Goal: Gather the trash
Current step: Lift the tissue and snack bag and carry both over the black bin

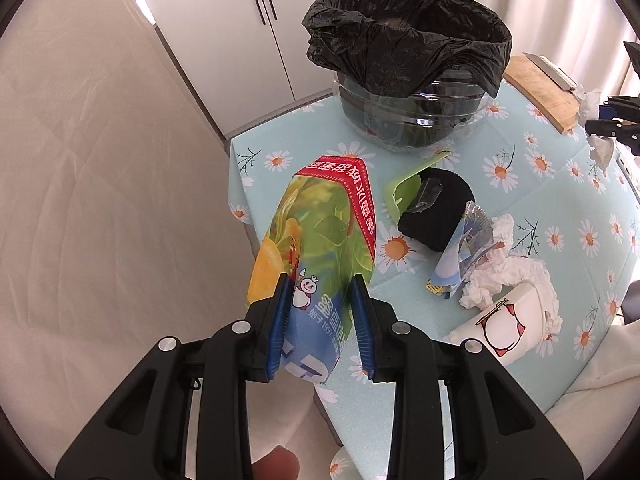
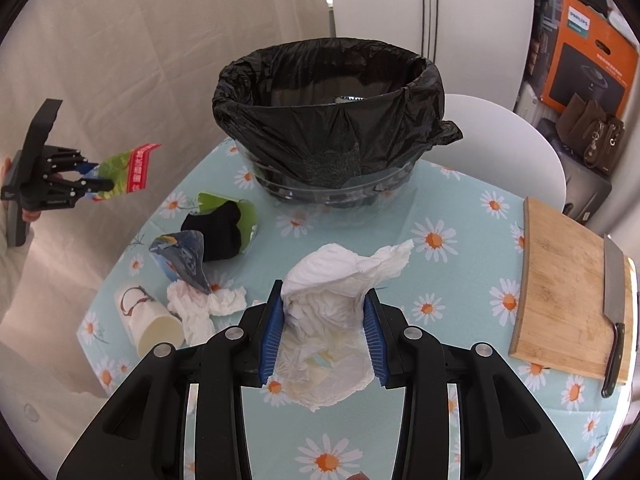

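My left gripper [image 1: 320,292] is shut on a green, yellow and red drink pouch [image 1: 320,236], held in the air over the table's left corner; it also shows as the left gripper [image 2: 90,178] with the pouch [image 2: 130,168]. My right gripper [image 2: 323,304] is shut on a crumpled white tissue [image 2: 336,280], lifted above the table. The bin with a black liner [image 1: 404,44] [image 2: 328,96] stands at the far side, beyond both grippers.
On the flowered tablecloth [image 2: 452,216] lie a black sock on a green wrapper [image 2: 218,224], a blue torn wrapper [image 2: 184,256], more tissue [image 2: 208,304] and a tipped paper cup [image 2: 148,316]. A wooden cutting board [image 2: 568,300] with a cleaver [image 2: 614,304] sits right.
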The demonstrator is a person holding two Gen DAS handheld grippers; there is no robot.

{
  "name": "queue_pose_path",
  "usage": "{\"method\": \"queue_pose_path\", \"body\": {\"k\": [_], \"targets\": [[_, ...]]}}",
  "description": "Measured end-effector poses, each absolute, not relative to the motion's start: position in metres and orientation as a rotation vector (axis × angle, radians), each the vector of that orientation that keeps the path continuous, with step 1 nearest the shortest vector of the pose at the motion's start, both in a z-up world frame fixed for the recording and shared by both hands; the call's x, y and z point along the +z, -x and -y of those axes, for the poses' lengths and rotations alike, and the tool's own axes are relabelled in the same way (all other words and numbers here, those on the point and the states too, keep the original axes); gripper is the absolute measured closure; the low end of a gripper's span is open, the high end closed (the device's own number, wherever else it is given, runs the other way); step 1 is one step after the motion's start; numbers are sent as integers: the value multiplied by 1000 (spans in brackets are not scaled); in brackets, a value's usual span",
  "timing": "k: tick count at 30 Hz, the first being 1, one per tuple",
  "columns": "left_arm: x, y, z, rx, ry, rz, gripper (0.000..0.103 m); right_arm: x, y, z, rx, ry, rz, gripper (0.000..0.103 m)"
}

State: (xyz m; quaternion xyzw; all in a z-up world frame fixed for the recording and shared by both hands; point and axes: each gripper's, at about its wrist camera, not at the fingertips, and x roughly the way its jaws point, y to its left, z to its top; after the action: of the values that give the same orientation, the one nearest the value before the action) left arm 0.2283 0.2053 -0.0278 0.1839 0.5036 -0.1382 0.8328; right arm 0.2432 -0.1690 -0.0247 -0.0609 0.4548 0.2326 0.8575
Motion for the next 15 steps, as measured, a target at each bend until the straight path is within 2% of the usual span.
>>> {"method": "queue_pose_path", "body": {"k": [15], "targets": [[20,-230,-172,-248,-345,-967,72,37,-280,187,633,160,-778,68]]}}
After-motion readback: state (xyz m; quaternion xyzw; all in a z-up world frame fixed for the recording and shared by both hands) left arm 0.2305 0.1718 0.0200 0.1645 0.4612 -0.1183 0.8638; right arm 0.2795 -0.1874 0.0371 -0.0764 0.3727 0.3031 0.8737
